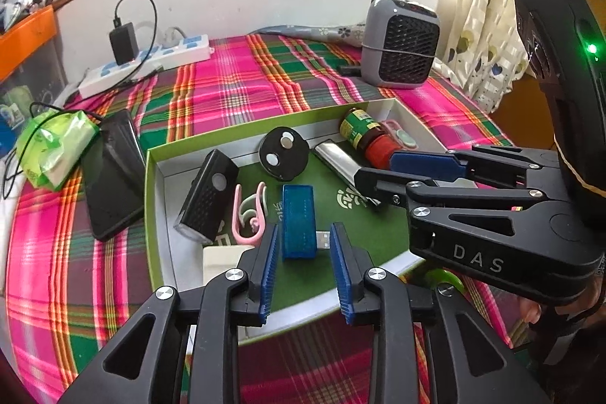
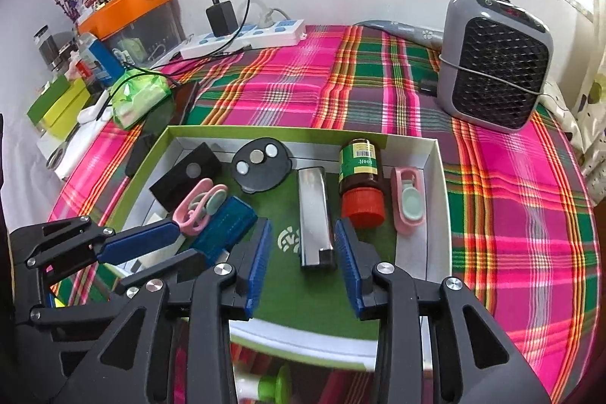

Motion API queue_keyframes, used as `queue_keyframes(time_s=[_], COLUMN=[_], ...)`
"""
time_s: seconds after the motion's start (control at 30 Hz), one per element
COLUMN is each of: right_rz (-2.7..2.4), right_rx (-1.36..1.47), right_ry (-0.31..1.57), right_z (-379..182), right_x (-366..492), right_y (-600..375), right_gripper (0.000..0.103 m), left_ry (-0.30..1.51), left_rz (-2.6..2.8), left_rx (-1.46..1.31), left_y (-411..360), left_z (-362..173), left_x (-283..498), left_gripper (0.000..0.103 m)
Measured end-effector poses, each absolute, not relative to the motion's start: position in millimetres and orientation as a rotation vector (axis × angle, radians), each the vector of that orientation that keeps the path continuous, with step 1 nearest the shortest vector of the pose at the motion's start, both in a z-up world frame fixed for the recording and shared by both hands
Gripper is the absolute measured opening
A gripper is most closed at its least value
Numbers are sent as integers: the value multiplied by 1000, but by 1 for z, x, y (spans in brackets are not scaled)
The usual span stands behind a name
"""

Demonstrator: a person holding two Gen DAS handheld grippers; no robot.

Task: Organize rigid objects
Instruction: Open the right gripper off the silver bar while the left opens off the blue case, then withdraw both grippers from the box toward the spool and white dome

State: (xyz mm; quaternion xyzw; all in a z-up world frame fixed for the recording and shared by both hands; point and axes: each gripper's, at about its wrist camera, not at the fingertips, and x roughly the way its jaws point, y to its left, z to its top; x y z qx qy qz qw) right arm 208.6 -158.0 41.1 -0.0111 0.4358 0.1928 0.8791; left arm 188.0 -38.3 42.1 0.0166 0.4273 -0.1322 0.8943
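box [image 2: 439, 177] with bottle [image 2: 359, 173], blue usb stick [image 1: 299, 220]

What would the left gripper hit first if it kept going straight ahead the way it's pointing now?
Most likely the blue USB adapter: it lies in the box directly between the open fingers of the left gripper. Depth is hard to judge, so the fingertips may touch the box floor alongside it.

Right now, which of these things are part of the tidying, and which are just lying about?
Part of the job: green-rimmed box, blue USB block, silver metal bar, brown red-capped bottle, black round disc.

Lying about: grey fan heater, white power strip, black phone.
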Motion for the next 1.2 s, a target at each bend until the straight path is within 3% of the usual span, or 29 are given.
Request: queue_keyframes(time_s=[0.7,1.2], right_rz=[385,391], right_rx=[26,50], right_ry=[828,841], right_z=[60,37], right_x=[143,77], right_y=[-172,-183], right_gripper=[37,37], left_ry=[813,815], left_rz=[-262,-290], left_rx=[3,-41], left_y=[-23,-15], left_z=[59,52], left_x=[129,97], left_gripper=[27,27])
